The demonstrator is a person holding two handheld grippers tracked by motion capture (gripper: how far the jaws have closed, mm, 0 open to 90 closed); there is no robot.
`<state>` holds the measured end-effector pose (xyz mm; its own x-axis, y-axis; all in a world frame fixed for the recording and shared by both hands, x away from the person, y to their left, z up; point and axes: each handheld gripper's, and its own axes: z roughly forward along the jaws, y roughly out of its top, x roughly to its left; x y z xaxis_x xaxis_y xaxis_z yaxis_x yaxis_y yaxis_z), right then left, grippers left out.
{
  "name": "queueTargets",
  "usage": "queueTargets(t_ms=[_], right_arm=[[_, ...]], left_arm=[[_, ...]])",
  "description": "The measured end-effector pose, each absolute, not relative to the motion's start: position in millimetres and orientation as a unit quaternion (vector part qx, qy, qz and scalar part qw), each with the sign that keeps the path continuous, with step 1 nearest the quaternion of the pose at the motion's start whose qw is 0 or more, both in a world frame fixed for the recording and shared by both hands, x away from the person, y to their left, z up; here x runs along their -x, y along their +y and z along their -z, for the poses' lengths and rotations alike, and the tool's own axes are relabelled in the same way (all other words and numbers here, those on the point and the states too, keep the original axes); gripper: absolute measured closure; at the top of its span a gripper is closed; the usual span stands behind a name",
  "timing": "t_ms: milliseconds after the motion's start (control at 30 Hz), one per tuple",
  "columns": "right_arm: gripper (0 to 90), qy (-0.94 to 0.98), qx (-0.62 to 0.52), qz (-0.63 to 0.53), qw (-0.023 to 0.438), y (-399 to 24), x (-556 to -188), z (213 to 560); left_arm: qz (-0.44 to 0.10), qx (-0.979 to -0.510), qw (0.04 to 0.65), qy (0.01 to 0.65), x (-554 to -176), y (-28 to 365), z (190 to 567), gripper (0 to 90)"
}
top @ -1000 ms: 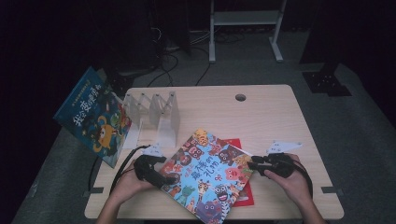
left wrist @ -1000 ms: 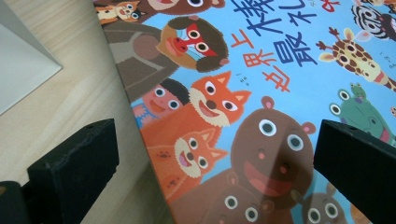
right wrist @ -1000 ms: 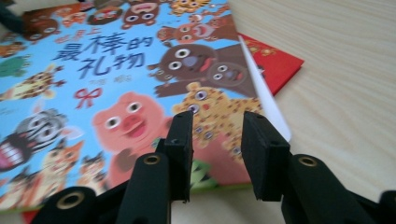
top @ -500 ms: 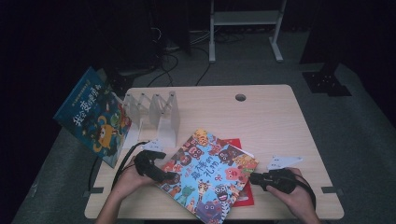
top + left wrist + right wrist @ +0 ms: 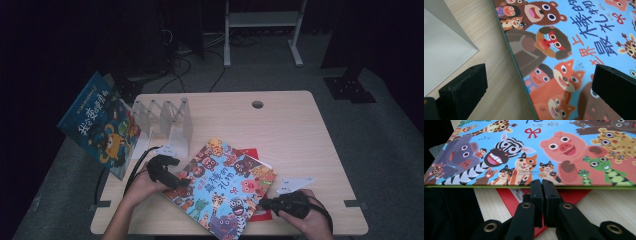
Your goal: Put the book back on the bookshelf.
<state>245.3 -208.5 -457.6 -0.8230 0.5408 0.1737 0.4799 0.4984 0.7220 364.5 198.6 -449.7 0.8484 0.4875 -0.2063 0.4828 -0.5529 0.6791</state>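
Note:
A colourful animal picture book (image 5: 225, 187) lies slanted at the table's front, on top of a red book (image 5: 248, 153). My left gripper (image 5: 183, 183) is at the book's left edge. In the left gripper view it (image 5: 539, 82) is open wide, one jaw over the bare table and the other over the cover (image 5: 564, 45). My right gripper (image 5: 263, 203) is at the book's near right edge. Its jaws (image 5: 541, 186) have just been closing and now meet with nothing between them, tips against the book's edge (image 5: 499, 186), above the red book (image 5: 510, 200).
A blue picture book (image 5: 100, 125) leans off the table's left side. A clear folding book rack (image 5: 165, 120) stands behind the left hand. A cable hole (image 5: 257, 104) sits near the table's back edge. A white frame (image 5: 260, 20) and cables lie on the floor beyond.
The right hand has slid toward the table's near edge along the book's right side, and its jaws have closed. The left hand has stayed put.

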Motion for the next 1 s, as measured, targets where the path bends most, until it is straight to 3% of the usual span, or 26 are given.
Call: queueTargets(t_ms=[1000], right_arm=[[88.8,0.876,-0.282,-0.387,0.054,-203,-246,453]], left_arm=[[0.083,-0.880,0.378,0.275,-381,167,467,0.0]])
